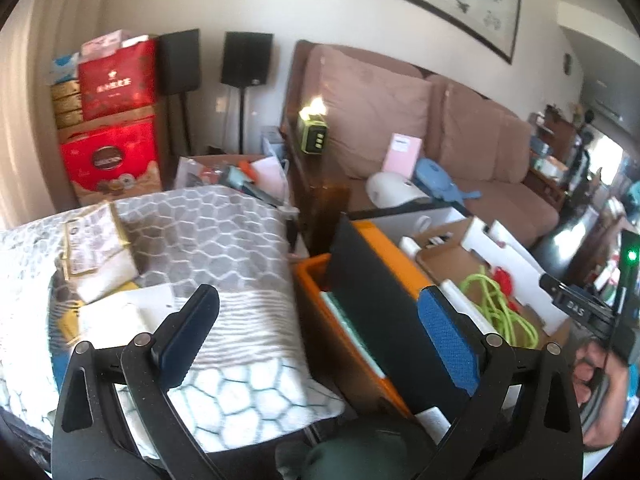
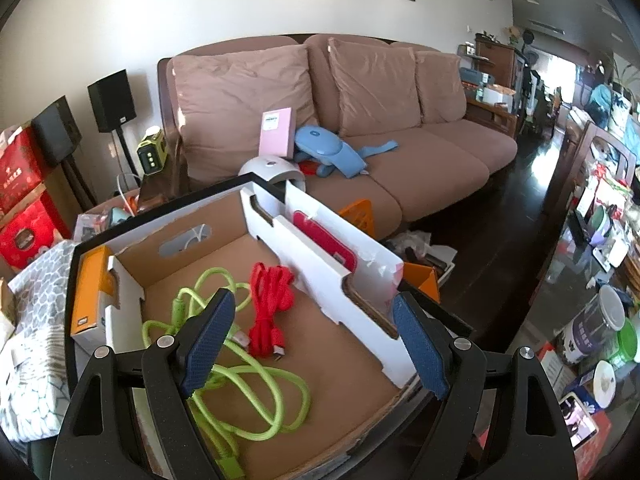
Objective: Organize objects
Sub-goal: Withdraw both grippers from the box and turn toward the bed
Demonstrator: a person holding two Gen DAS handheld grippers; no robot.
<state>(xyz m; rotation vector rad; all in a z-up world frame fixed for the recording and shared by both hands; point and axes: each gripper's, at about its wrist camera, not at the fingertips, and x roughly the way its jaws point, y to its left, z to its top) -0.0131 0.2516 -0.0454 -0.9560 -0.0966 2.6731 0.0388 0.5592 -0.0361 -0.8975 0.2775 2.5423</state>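
My right gripper hangs open over a cardboard box with white dividers, and nothing is between its fingers. In the box's middle compartment lie a green cable and a red cable. An orange-and-white carton stands in the left slot and a pink flat item in the right slot. My left gripper is open too, above a grey patterned blanket and an orange box with a black panel. Papers and packets lie on the blanket.
A pink sofa behind the box holds a blue item, a pink carton and a white dome-shaped device. Speakers and red gift boxes stand far left. A crowded glass table is on the right. A hand shows at the left view's right edge.
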